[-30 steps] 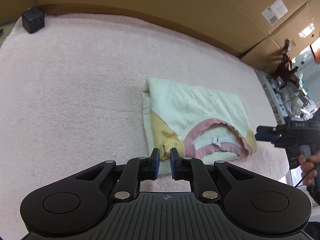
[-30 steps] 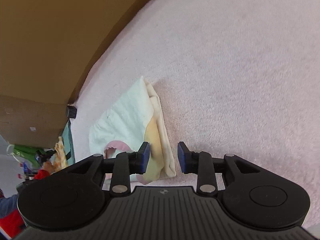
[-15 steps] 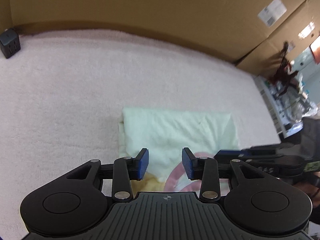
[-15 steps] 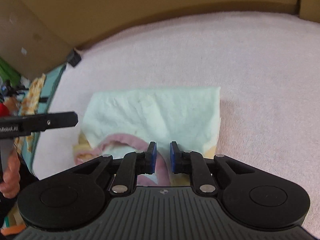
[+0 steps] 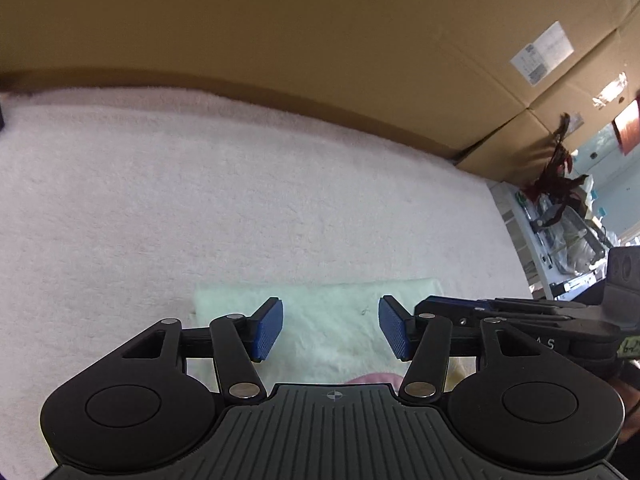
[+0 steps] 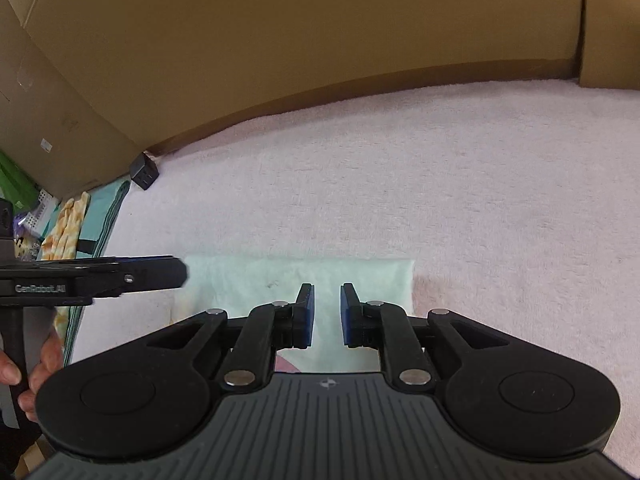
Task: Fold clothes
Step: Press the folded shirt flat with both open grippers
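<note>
Both grippers are held pitched down toward the folded garment, side by side above its near edge. The left gripper has its blue pads standing well apart and still widening, with nothing between them but air; the pale cloth shows below the gap. The right gripper has its pads a narrow way apart and easing open, and no cloth is pinched between them. In the right wrist view a hand grips the left gripper's handle at the left edge of the picture. The garment, a cream and pale-green rectangle with a bit of pink trim showing at its near side, lies flat on the pink fleece cover toward its near edge, well short of the cardboard wall along the far edge. A small black cube sits at the far left corner of the cover.
</note>
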A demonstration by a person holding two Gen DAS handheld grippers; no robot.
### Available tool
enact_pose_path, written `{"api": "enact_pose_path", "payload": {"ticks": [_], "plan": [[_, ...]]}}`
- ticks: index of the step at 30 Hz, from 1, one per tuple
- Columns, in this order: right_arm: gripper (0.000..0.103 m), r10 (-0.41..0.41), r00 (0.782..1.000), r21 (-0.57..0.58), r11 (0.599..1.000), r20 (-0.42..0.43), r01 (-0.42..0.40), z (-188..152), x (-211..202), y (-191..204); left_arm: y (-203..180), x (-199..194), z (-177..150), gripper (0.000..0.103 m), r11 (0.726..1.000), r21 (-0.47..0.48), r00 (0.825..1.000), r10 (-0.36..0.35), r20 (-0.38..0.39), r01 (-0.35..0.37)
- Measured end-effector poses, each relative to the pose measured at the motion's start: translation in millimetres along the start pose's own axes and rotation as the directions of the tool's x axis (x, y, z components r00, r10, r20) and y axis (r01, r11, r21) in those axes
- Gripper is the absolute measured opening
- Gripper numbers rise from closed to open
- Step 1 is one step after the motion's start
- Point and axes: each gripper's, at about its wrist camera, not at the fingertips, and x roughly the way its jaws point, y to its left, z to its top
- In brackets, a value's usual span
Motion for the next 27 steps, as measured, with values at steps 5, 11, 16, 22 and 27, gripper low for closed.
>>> {"api": "enact_pose_path", "payload": {"ticks": [5,11,16,22,27], "plan": [[0.010,-0.051,0.998,0.002,0.999,-0.039,0.051,-4.9,33.5,-5.0,24.3,24.8,-9.1,0.057,0.996,-0.080,0.999,0.026,-0.030,-0.028],[0.008,-0.079,0.996,0.179,0.981,0.041,0.071,-14.8,2.7,-46.0,50.9,-6.6,-3.7,0.057,0.982,-0.182,0.998,0.055,0.026,-0.049],[0.011,-0.020,0.994,0.161,0.987,0.105,0.003,0.7,-1.3,-24.3,30.8,-15.9,13.3,0.071,0.982,-0.186,0.995,-0.006,0.096,0.024],[0.012,0.056,0.998,0.123,0.991,-0.002,-0.055,7.5,48.0,9.2,21.9,28.6,10.8,0.076,0.974,-0.223,0.999,-0.039,0.003,0.039],[0.003,-0.016,1.000,0.184,0.983,0.023,0.011,-2.5,44.4,-21.1,42.9,31.4,2.1,0.077,0.955,-0.285,0.996,-0.085,0.011,0.084]]}}
